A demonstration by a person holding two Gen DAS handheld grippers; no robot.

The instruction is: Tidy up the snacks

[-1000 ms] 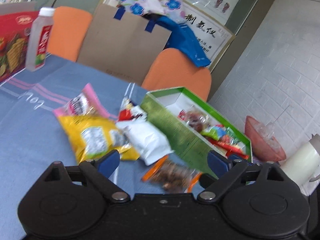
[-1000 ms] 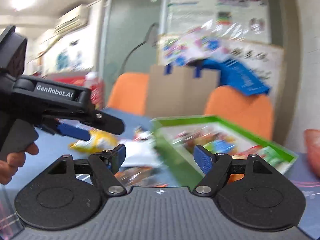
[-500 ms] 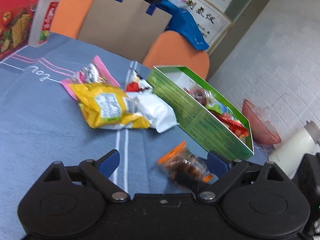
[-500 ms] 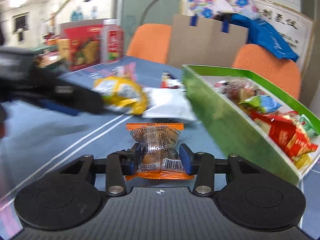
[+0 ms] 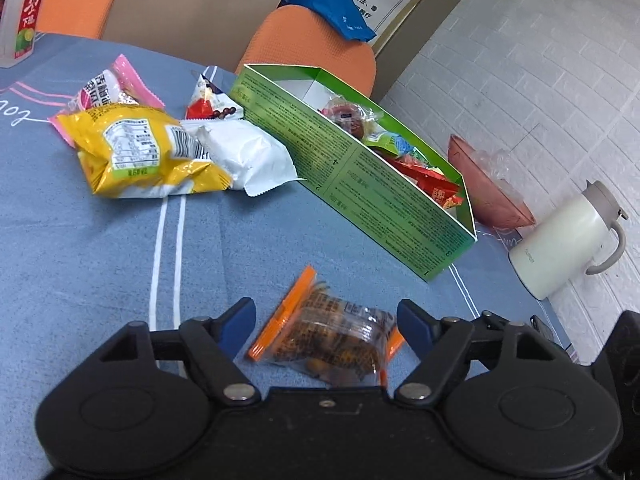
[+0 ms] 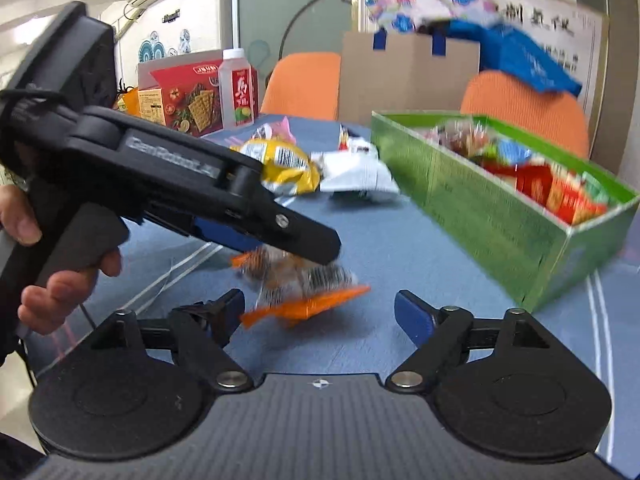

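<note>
Nearby, green box (image 5: 360,168) flanks orange-edged snack packet (image 5: 332,340).

The drink bottle (image 5: 22,12) is cut off at the left-wrist view's top-left edge; the orange-edged snack packet (image 6: 296,284) blurs.

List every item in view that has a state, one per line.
left gripper: closing, pads not yet touching the packet between them
right gripper: opening, holding nothing
orange-edged snack packet: lying on the tablecloth
green box: open-topped, partly filled
bottle: upright, capped
</note>
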